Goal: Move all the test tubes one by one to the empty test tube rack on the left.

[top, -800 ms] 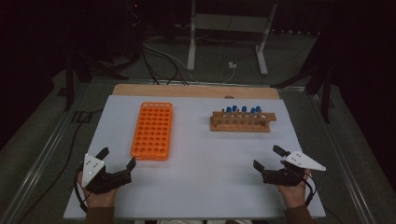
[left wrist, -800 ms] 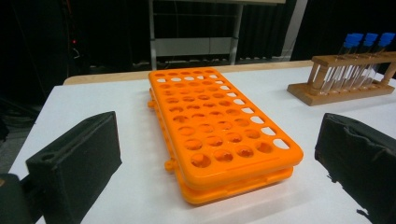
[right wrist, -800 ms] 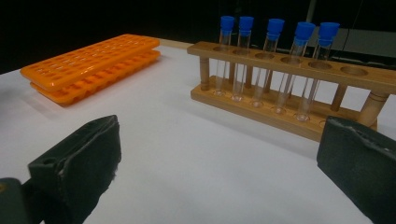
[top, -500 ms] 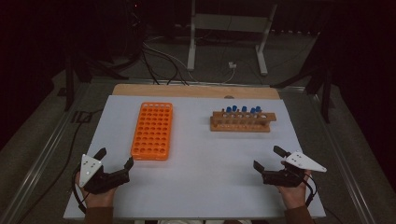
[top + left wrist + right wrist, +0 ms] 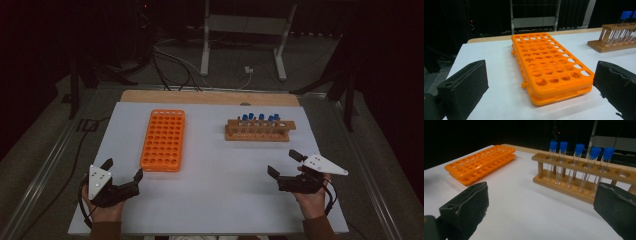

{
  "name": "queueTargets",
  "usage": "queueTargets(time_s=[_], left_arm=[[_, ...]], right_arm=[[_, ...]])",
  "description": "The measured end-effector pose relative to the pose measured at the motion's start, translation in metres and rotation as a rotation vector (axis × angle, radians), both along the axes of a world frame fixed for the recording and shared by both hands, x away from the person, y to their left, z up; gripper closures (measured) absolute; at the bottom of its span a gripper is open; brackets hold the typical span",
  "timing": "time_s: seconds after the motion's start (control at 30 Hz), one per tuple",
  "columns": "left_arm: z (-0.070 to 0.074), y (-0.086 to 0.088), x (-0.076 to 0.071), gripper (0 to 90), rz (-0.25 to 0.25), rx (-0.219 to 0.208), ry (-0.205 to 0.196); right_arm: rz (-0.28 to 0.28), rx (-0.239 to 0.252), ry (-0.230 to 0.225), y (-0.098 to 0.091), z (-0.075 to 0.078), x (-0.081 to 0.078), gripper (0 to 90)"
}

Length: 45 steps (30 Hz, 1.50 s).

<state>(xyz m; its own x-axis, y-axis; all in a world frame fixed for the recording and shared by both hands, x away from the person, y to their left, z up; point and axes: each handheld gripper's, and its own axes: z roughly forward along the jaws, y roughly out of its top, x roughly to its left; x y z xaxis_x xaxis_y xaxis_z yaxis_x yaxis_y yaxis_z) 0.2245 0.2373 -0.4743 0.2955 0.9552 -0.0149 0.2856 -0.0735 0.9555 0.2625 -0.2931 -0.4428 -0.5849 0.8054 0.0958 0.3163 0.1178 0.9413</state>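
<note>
An orange tube rack (image 5: 163, 140) lies flat on the white table top (image 5: 220, 195), left of centre, its holes empty. A wooden rack (image 5: 260, 131) stands right of centre with several blue-capped test tubes (image 5: 260, 118) upright in it. My left gripper (image 5: 123, 169) rests near the front left corner, open, jaws pointing at the orange rack (image 5: 549, 67), with nothing between them. My right gripper (image 5: 283, 162) rests near the front right, open, aimed at the wooden rack (image 5: 574, 187) and its tubes (image 5: 579, 147). A hand holds each gripper.
A strip of bare wooden board (image 5: 200, 97) shows along the table's far edge. Behind it stand a metal frame (image 5: 240, 30) and loose cables (image 5: 170, 60) on a dark floor. White surface lies between the two racks and in front of them.
</note>
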Motion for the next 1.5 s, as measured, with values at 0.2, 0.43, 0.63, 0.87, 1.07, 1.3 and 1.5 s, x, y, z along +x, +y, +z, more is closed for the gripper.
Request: queueTargets(time_s=[0.2, 0.43, 0.63, 0.87, 1.07, 1.3, 1.5], left_arm=[[0.000, 0.001, 0.000, 0.8, 0.003, -0.006, -0.006], [0.000, 0.002, 0.000, 0.8, 0.010, -0.004, -0.008], [0.000, 0.002, 0.000, 0.8, 0.015, -0.007, -0.010], [0.000, 0.003, 0.001, 0.8, 0.018, -0.011, -0.010], [0.000, 0.004, -0.001, 0.8, 0.021, -0.011, -0.015], [0.000, 0.004, -0.001, 0.8, 0.025, -0.017, -0.017], [0.000, 0.005, -0.001, 0.8, 0.048, -0.016, -0.013]], right_arm=[[0.007, -0.023, -0.011, 0.002, 0.017, 0.011, 0.2], [0.003, -0.040, -0.040, 0.004, 0.038, 0.024, 0.6], [0.000, -0.055, -0.043, 0.006, 0.045, 0.040, 1.3], [-0.019, -0.048, -0.028, 0.004, 0.047, 0.061, 1.3], [-0.032, -0.058, -0.028, 0.003, 0.055, 0.074, 2.7], [-0.053, -0.071, -0.036, 0.002, 0.064, 0.087, 4.4], [-0.076, -0.044, -0.030, -0.004, 0.066, 0.095, 5.4]])
